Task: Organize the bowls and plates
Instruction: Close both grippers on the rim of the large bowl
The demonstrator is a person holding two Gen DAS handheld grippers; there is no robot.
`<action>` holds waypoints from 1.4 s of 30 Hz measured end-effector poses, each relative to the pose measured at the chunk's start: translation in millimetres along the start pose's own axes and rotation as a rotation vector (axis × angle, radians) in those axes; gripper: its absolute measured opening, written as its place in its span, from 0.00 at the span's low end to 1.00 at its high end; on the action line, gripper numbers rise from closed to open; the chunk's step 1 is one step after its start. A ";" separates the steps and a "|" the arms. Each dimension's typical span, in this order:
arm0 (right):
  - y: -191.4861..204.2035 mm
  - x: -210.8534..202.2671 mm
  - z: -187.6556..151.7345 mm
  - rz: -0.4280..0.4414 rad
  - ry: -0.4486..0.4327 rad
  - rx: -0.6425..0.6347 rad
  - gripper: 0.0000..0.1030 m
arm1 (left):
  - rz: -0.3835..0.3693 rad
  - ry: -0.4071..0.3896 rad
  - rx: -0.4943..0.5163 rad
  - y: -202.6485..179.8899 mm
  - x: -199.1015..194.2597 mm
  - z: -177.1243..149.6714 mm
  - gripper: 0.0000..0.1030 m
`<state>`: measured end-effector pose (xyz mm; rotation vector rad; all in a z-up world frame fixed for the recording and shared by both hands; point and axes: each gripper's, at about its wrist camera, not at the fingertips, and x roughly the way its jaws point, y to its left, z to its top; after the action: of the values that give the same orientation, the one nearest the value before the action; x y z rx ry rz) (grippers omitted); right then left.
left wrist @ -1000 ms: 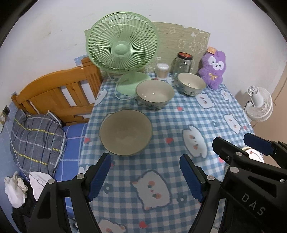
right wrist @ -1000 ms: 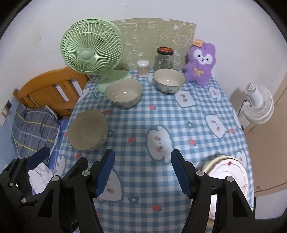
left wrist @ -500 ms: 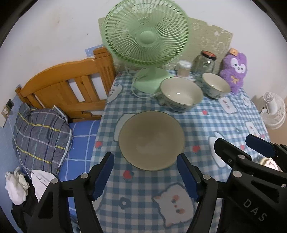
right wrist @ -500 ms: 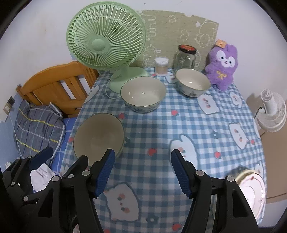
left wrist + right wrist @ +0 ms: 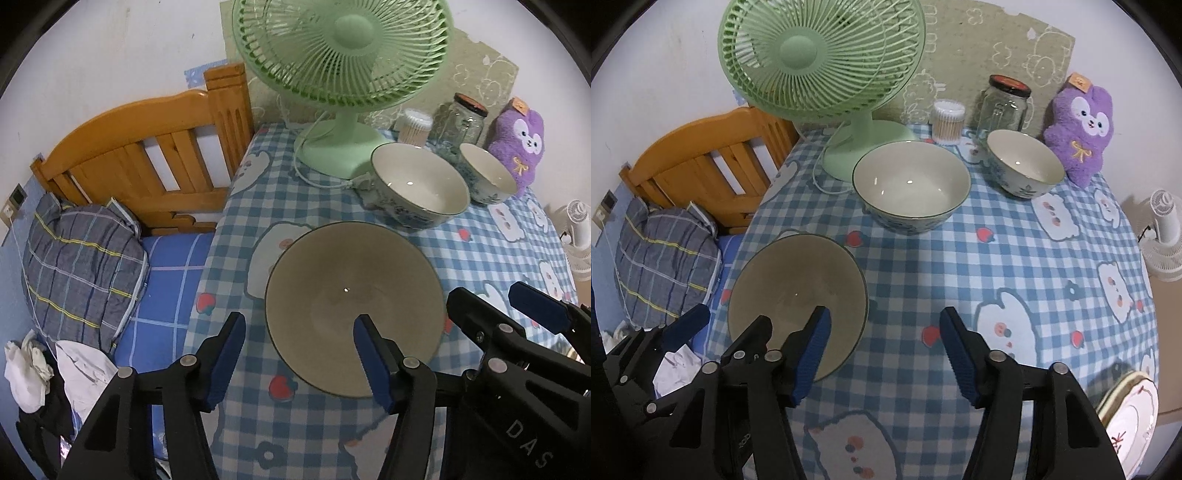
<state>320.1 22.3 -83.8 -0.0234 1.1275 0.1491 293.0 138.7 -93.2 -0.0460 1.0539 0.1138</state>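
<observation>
the grey-green bowl (image 5: 354,306) sits near the left edge of the bench (image 5: 1015,258). it looks like glazed ceramic: stiff, weighty, slick and breakable, best taken by its thin rim. the left gripper (image 5: 299,358), fingers half open and just been closing, straddles the near rim without pressing it. the right gripper (image 5: 882,350) has also been narrowing; whether it straddles the rim is unclear. two white, blue-patterned bowls (image 5: 912,184) stand farther back.

White plastered wall (image 5: 110,55) behind, scuffed. Orange wooden bed headboard (image 5: 147,162) beside the bench (image 5: 1015,258), which carries a blue checked cloth. Plaid pillow (image 5: 77,266) on blue bedsheet (image 5: 166,266). 1 white floor fan (image 5: 1163,229) at right.
</observation>
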 end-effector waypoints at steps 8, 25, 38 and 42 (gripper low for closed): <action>8.6 25.2 3.9 0.000 0.020 -0.015 0.52 | -0.006 0.031 -0.027 8.4 25.4 1.9 0.51; 15.3 56.7 4.7 0.021 0.080 -0.013 0.15 | -0.016 0.081 -0.038 10.4 52.1 0.2 0.13; 7.3 48.9 0.4 0.015 0.083 0.002 0.12 | -0.038 0.073 -0.046 8.0 43.9 -2.4 0.11; 0.2 40.7 -3.9 0.006 0.079 0.009 0.12 | -0.050 0.072 -0.047 1.9 38.1 -5.7 0.11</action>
<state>333.6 26.5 -122.1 -0.0181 1.2076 0.1492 306.4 142.7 -129.1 -0.1200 1.1213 0.0924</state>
